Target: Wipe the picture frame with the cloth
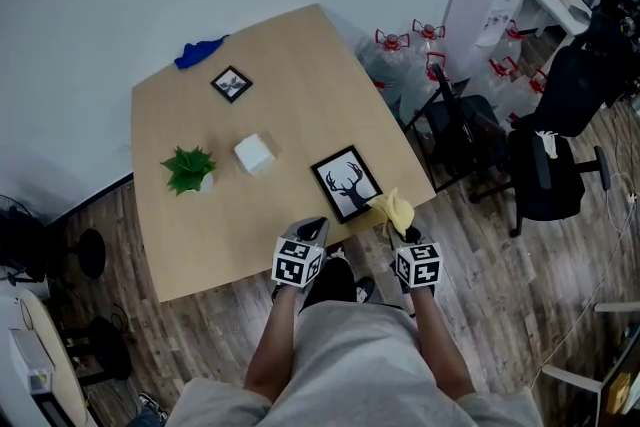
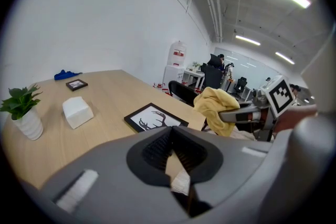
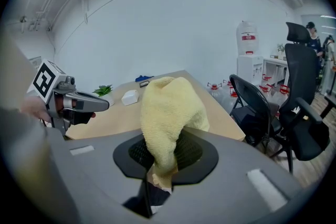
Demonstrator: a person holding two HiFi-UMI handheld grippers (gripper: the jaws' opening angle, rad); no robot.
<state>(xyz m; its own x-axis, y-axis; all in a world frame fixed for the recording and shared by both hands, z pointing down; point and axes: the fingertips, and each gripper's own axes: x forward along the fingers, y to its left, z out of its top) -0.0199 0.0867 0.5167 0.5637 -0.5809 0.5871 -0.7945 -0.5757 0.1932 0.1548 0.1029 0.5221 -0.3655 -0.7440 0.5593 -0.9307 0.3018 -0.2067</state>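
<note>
The black picture frame (image 1: pixel 346 183) with a deer print lies flat near the table's front right edge; in the left gripper view the same picture frame (image 2: pixel 153 117) lies just ahead. A yellow cloth (image 1: pixel 393 210) hangs bunched from my right gripper (image 1: pixel 404 231), which is shut on it just off the table edge, right of the frame. In the right gripper view the cloth (image 3: pixel 168 107) fills the jaws. My left gripper (image 1: pixel 315 229) is shut and holds nothing, at the table's front edge just below the frame.
The wooden table (image 1: pixel 300 65) carries a potted plant (image 1: pixel 189 169), a white tissue box (image 1: pixel 255 154), a small black frame (image 1: pixel 231 83) and a blue cloth (image 1: pixel 200 51) at the far edge. Office chairs (image 1: pixel 545 165), water bottles (image 1: pixel 395 55) and a dispenser (image 1: pixel 480 5) stand right.
</note>
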